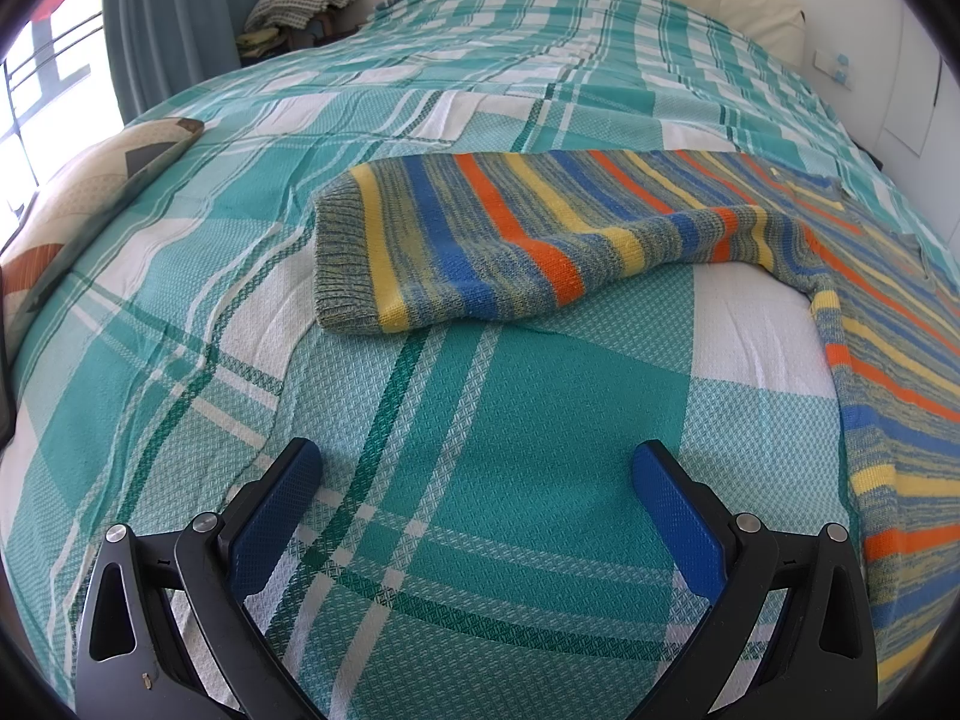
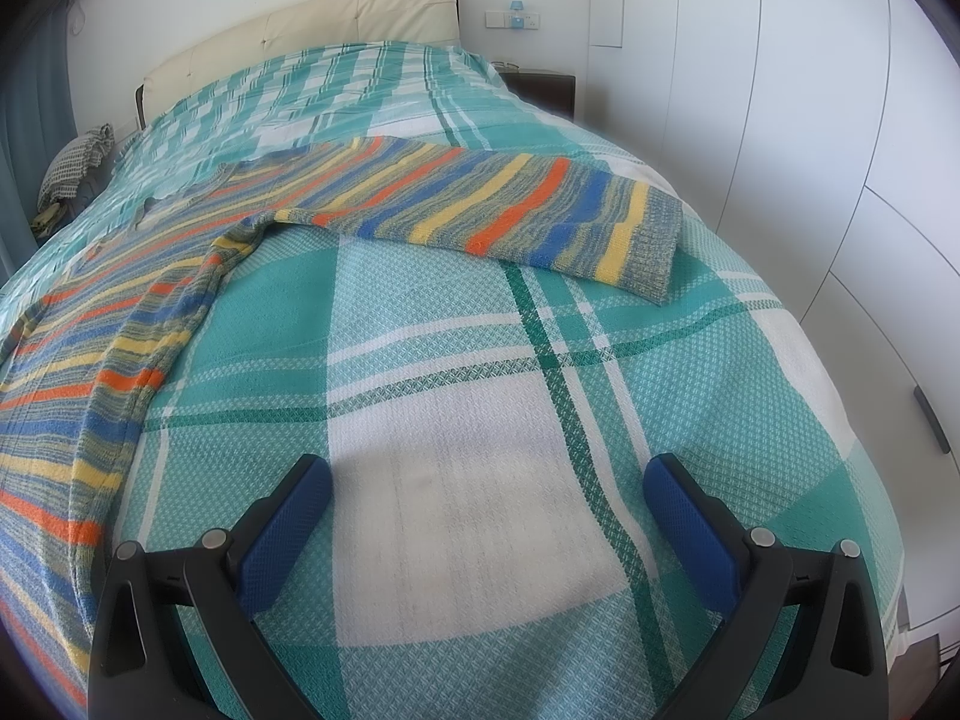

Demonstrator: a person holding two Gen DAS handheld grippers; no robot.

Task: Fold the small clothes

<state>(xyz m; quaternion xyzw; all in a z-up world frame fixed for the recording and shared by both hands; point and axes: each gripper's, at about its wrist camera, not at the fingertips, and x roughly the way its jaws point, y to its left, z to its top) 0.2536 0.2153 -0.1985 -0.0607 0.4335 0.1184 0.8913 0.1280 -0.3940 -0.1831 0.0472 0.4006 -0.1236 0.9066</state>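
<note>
A striped knit sweater (image 1: 888,312) in blue, orange, yellow and grey lies flat on the bed. Its left sleeve (image 1: 480,240) stretches out to the left in the left wrist view, cuff (image 1: 339,264) toward the window side. In the right wrist view the sweater's body (image 2: 96,348) fills the left, and the right sleeve (image 2: 510,210) reaches right to a grey cuff (image 2: 660,246). My left gripper (image 1: 477,468) hovers open over bare bedspread, short of the left sleeve. My right gripper (image 2: 487,480) is open too, nearer than the right sleeve, holding nothing.
The bed carries a teal and white plaid bedspread (image 1: 510,420). A patterned cushion (image 1: 78,210) lies at its left edge by the window. A cream headboard (image 2: 300,30) stands at the far end. White wardrobe doors (image 2: 840,120) run along the right side.
</note>
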